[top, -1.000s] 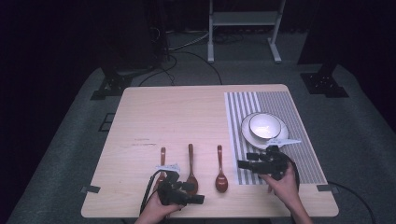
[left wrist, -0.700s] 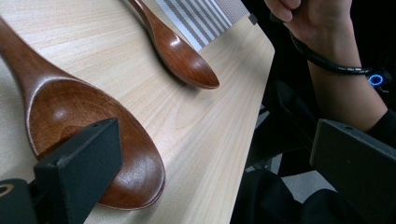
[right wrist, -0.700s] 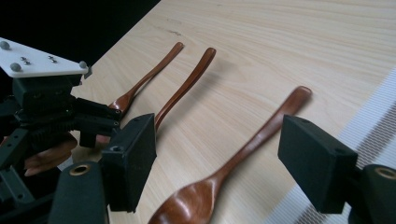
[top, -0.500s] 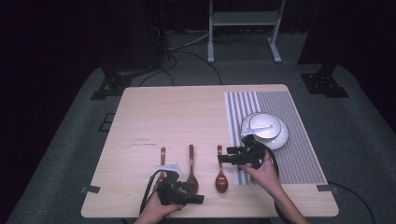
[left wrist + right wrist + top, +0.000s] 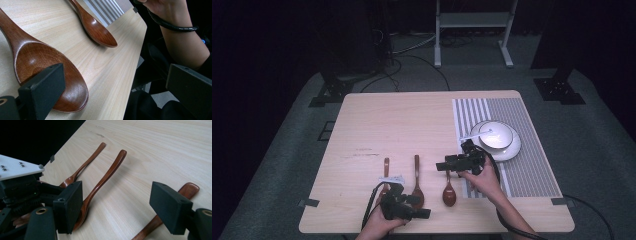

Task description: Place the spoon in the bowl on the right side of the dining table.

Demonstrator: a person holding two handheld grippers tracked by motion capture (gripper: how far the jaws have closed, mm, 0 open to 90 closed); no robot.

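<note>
Here, in the high view, a light wooden table (image 5: 412,120) filled the middle of the frame, and three brown wooden spoons lay side by side near its lower edge. The left spoon (image 5: 386,167) and the middle spoon (image 5: 416,177) had their bowls toward the bottom of the frame, and the right spoon (image 5: 449,192) lay just beside the striped mat (image 5: 522,150). On this mat, at the right of the frame, stood a white bowl (image 5: 497,136) on a white plate (image 5: 512,150).

The left gripper (image 5: 409,210) rested low in the frame, at the bowls of the left and middle spoons. In the left gripper view its jaws stood wide apart and held nothing; one jaw was over the bowl of the middle spoon (image 5: 50,75) (I cannot tell if it touched it), and the right spoon (image 5: 97,27) lay in the upper middle.

The right gripper (image 5: 447,165) hovered over the handle of the right spoon, pointing to the left of the frame. In the right gripper view its jaws were also wide open and empty, with the right spoon (image 5: 175,202) near the right-hand jaw and the middle spoon (image 5: 110,170) by the left-hand one.
</note>
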